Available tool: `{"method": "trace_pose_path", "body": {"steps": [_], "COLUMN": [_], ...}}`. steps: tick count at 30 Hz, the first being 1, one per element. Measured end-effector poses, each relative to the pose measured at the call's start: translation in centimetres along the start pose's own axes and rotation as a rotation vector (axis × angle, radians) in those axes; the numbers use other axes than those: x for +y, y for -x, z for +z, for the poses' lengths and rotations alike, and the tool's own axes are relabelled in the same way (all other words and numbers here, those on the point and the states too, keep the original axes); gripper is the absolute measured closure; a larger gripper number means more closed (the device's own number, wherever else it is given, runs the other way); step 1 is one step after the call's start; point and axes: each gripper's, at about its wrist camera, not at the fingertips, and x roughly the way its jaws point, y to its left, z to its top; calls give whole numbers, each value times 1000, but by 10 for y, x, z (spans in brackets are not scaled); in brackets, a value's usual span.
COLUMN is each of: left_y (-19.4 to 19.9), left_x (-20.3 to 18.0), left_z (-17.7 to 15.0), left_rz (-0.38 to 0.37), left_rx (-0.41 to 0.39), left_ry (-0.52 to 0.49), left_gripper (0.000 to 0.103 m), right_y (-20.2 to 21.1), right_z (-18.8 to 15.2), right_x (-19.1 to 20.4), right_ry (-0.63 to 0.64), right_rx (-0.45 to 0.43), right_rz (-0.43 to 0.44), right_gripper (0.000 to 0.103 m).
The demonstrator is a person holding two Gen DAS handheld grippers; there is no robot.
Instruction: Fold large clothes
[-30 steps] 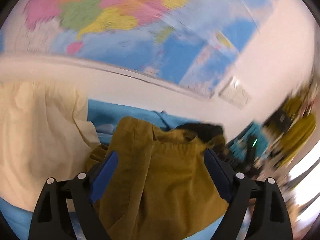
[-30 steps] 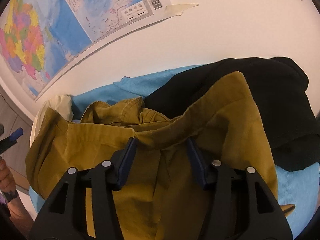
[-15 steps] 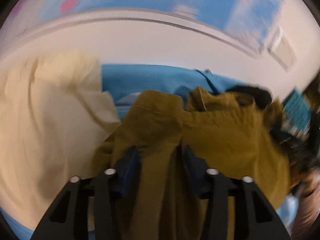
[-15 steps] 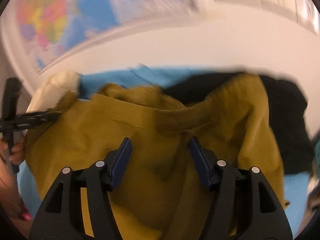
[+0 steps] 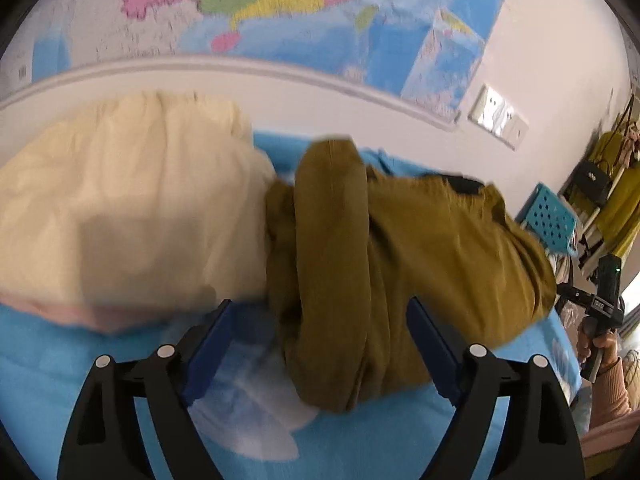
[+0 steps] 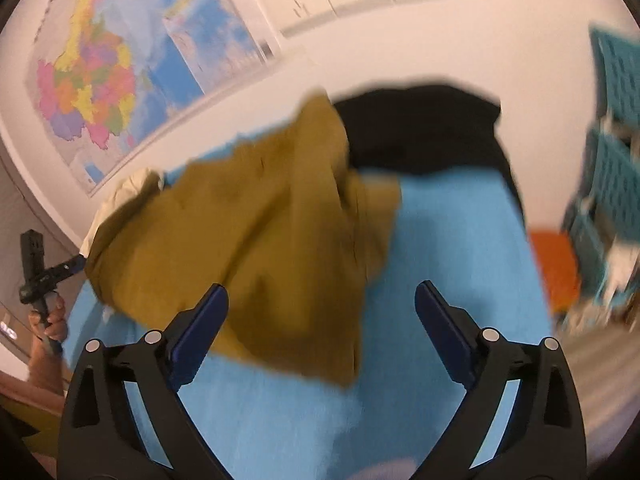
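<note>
A mustard-brown garment (image 5: 400, 264) lies crumpled on the blue surface (image 5: 380, 440); it also shows in the right wrist view (image 6: 272, 248). My left gripper (image 5: 320, 316) is open, its blue-padded fingers standing either side of the garment's near edge without holding it. My right gripper (image 6: 322, 300) is open too, just in front of the garment's right edge, with blue surface (image 6: 440, 240) between its fingers. The other hand-held gripper shows at each view's edge.
A cream garment (image 5: 120, 208) lies left of the mustard one, touching it. A black garment (image 6: 420, 132) lies behind it by the wall. Maps hang on the wall (image 5: 280, 12). Teal crates (image 6: 616, 128) and an orange thing (image 6: 556, 268) stand at the right.
Both grippers opened and let go of the mustard garment, which dropped onto the blue surface. Both pulled back from it.
</note>
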Motion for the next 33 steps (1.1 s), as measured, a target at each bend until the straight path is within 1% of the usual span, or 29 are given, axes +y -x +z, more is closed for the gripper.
{"method": "trace_pose_path", "body": {"steps": [1, 2, 3, 4, 5, 6, 7, 8, 9, 11, 13, 14, 15, 16, 17, 18, 19, 20, 21, 22, 23, 24, 25, 26, 28, 29, 31, 32, 33], "left_y": [-6, -11, -20, -26, -32, -34, -31, -26, -20, -1, 8, 6, 3, -12, -22, -30, -32, -27, -22, -13, -6, 2, 6, 10, 12, 10, 0, -11, -15], "left_x": [-4, -6, -6, -7, -4, -1, -3, -2, -1, 3, -2, -4, -4, -1, 4, 11, 21, 27, 27, 23, 19, 7, -1, -13, -28, -37, -44, -47, -50], "left_z": [-3, -7, -10, -11, -12, -12, -13, -11, -10, -11, -20, -26, -35, -51, -60, -69, -78, -81, -80, -77, -76, -69, -65, -59, -48, -42, -31, -24, -20], "left_rz": [12, 30, 35, 11, -45, -74, -54, -60, -95, -235, -300, -323, -350, -366, -352, -336, -366, -375, -347, -285, -250, -177, -135, -87, -41, -35, -27, 9, 29], "left_rx": [11, 21, 38, 50, 67, 65, 46, 36, 26, 13, 27, 39, 62, 126, 172, 205, 203, 176, 163, 144, 134, 122, 111, 90, 54, 42, 41, 52, 57], "left_ry": [-14, -28, -25, -9, 28, 60, 60, 70, 92, 134, 124, 125, 136, 166, 194, 227, 268, 292, 285, 244, 211, 144, 103, 47, -14, -36, -59, -59, -53], "left_gripper": [20, 20, 26, 34, 55, 67, 76, 85, 88, 88, 88, 88, 86, 82, 76, 67, 66, 64, 54, 50, 49, 47, 45, 39, 32, 27, 27, 31, 47], "right_y": [-3, -10, -16, -18, -22, -22, -18, -7, 10, 39, 74, 88, 94, 97, 91, 77, 64, 49, 38, 32, 33, 35, 39, 43, 48, 49, 47, 46, 44], "right_z": [-7, -13, -16, -18, -19, -17, -14, -10, -4, 6, 16, 18, 18, 17, 12, 5, -1, -8, -14, -20, -23, -24, -24, -23, -21, -21, -21, -21, -21], "right_x": [-2, 0, 2, 1, 0, 1, 4, 7, 9, 12, 13, 10, 4, -3, -9, -17, -24, -32, -41, -50, -54, -53, -49, -44, -37, -35, -35, -35, -36], "right_ry": [-8, 4, 16, 14, -5, -21, -7, 1, 8, 12, 31, 31, 23, 9, -3, -18, -36, -62, -97, -143, -165, -166, -149, -124, -108, -102, -96, -102, -113], "right_rx": [18, 30, 31, 37, 45, 30, 21, -14, -62, -132, -224, -251, -255, -251, -221, -164, -121, -72, -36, -26, -39, -48, -58, -68, -77, -80, -82, -82, -80], "right_rz": [15, 12, 1, 24, 85, 105, 92, 96, 109, 115, 108, 107, 113, 92, 54, 20, -15, -49, -57, -47, -38, -34, -50, -79, -81, -78, -84, -82, -76], "right_gripper": [10, 12, 27, 58, 64, 73, 82, 85, 87, 88, 89, 89, 89, 89, 89, 89, 89, 88, 86, 82, 81, 76, 72, 70, 63, 63, 60, 60, 61]}}
